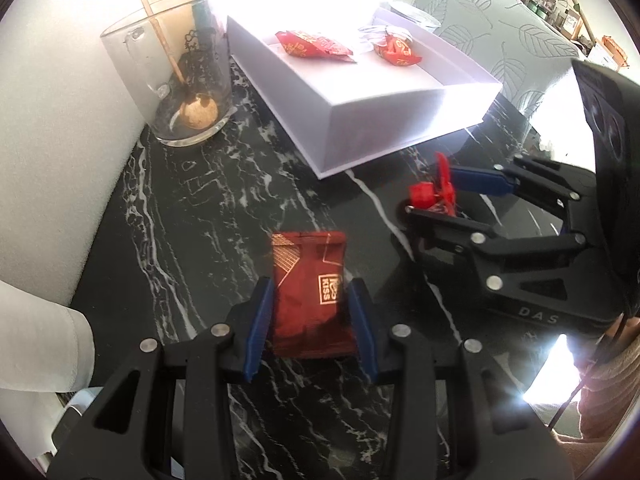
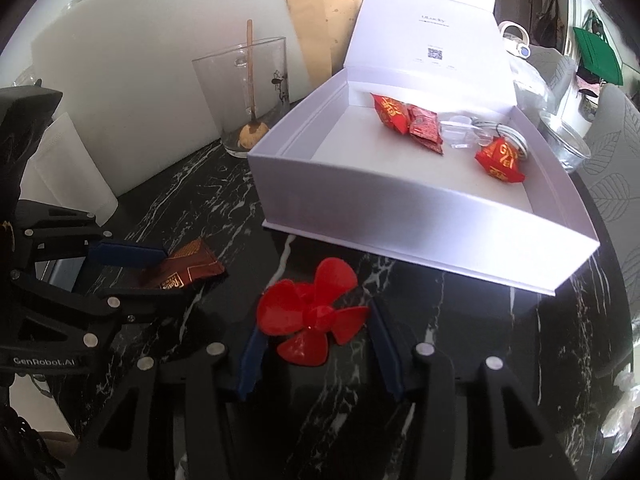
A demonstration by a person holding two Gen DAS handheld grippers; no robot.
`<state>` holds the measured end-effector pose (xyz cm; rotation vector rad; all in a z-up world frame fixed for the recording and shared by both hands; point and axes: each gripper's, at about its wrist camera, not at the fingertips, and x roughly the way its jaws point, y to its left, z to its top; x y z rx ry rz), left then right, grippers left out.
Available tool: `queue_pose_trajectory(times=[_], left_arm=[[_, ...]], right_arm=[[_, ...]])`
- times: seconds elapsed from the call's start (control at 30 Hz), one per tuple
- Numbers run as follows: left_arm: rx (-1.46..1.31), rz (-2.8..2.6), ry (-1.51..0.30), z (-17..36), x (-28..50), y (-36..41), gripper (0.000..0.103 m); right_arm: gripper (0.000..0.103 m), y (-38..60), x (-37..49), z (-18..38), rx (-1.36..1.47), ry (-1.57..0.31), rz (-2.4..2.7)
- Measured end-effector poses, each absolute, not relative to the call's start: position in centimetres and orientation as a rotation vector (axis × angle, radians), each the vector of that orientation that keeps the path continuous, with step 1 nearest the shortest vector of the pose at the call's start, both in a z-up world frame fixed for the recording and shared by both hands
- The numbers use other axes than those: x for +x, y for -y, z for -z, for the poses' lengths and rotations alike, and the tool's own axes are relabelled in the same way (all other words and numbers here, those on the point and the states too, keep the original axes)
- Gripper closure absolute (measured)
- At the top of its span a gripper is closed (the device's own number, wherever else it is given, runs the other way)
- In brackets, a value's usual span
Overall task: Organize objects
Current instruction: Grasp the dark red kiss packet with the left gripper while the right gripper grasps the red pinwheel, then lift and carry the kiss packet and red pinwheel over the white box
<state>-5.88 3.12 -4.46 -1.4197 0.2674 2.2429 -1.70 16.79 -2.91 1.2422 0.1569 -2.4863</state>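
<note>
A dark red snack packet (image 1: pixel 306 264) with gold print sits between the blue pads of my left gripper (image 1: pixel 311 286), which is shut on it just above the black marble table (image 1: pixel 208 208). The right wrist view shows that packet (image 2: pixel 192 268) in the left gripper (image 2: pixel 176 274) at the left. A red plastic propeller (image 2: pixel 316 316) lies on the table between the pads of my right gripper (image 2: pixel 316 320), and both pads touch its blades. From the left wrist view the propeller (image 1: pixel 434 190) shows pinched in the right gripper (image 1: pixel 432 192).
An open white box (image 2: pixel 400 208) stands behind both grippers, lid up, holding red candy packets (image 2: pixel 390 114), a clear cup and a cable. A glass (image 1: pixel 160 60) with a wooden stick stands at the back left against a white board. A leaf-patterned chair (image 1: pixel 500 40) is beyond the box.
</note>
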Motion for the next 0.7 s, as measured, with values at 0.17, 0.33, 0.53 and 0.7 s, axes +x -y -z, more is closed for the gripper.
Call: queue_pose_trajectory(times=[0.17, 0.33, 0.53, 0.7], left_arm=[[-1.410, -2.226, -0.275, 4.5, -5.0, -4.1, 0.066], [-1.398, -2.188, -0.281, 4.6, -4.0, -5.4, 0.066], [-1.375, -2.182, -0.318, 4.5, -3.2, -6.7, 0.066], [-1.364, -2.193, -0.330, 4.5, -3.1, -7.1, 0.064]], right_arm=[[0.053, -18.3, 0.1, 2.9, 1.274, -0.140, 2.519], [0.053, -19.9, 2.1, 2.8, 1.297, -0.110, 2.557], [0.052, -20.9, 3.7, 2.9, 1.283, -0.093, 2.588], [0.039, -20.9, 4.4, 3.1, 1.264, -0.116, 2.606]])
